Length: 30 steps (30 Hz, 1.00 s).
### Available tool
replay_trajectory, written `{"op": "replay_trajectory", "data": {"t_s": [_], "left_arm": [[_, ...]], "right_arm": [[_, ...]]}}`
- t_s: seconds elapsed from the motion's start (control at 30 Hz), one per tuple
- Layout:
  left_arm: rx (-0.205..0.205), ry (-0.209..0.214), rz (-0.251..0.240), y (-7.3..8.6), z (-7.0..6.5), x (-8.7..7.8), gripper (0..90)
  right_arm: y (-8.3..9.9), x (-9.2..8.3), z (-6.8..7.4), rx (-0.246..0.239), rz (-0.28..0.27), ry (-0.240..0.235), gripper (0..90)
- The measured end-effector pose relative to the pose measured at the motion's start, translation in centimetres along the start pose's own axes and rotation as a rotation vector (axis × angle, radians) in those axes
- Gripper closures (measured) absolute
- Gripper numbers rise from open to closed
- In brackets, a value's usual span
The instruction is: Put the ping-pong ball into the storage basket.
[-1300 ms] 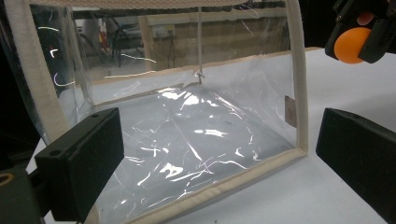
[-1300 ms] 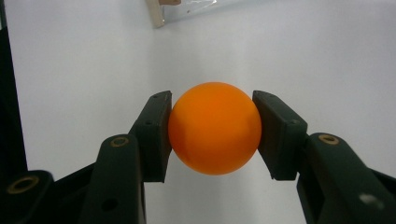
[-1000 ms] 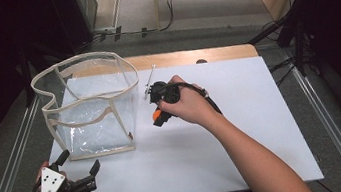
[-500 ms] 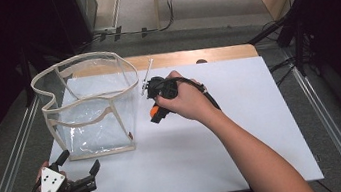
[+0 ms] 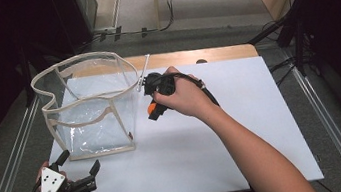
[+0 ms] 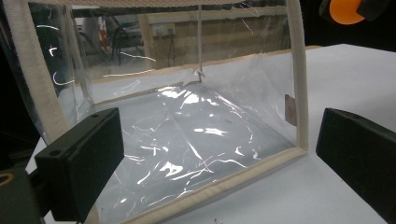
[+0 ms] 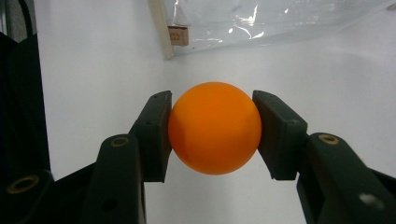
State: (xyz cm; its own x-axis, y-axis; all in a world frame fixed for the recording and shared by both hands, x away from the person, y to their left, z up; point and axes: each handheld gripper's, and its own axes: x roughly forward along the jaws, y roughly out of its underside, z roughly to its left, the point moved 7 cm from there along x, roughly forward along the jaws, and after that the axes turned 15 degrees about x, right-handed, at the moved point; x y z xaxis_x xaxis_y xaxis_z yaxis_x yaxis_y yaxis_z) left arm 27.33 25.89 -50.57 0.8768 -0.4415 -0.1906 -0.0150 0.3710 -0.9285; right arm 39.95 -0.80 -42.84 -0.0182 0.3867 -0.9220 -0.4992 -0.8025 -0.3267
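Since the earlier frame my right gripper (image 5: 153, 111), clamped on the orange ball (image 7: 214, 134), edged left to the clear bag (image 5: 90, 107)'s right wall; I lift it over the rim while my left gripper (image 5: 79, 170) waits open.

Bag at the left, ball just beside its right corner.

The bag (image 5: 90, 107) stands upright on the left half of the table (image 5: 245, 136), toward its far edge. The right gripper (image 5: 152, 111) holds the ball (image 5: 152, 109) between its jaws above the sheet, just right of the bag's near right corner. The left gripper (image 5: 79, 170) sits at the table's near left corner, in front of the bag, jaws apart and facing it.
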Motion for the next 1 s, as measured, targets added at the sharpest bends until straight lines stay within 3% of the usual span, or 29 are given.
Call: {"op": "replay_trajectory", "data": {"t_s": [1.0], "left_arm": [[-0.002, 0.001, 0.001, 0.0, 0.0, 0.0, 1.4]], "right_arm": [[-2.2, -2.8, 0.5, -0.026, -0.01, 0.012, 48.1]]}}
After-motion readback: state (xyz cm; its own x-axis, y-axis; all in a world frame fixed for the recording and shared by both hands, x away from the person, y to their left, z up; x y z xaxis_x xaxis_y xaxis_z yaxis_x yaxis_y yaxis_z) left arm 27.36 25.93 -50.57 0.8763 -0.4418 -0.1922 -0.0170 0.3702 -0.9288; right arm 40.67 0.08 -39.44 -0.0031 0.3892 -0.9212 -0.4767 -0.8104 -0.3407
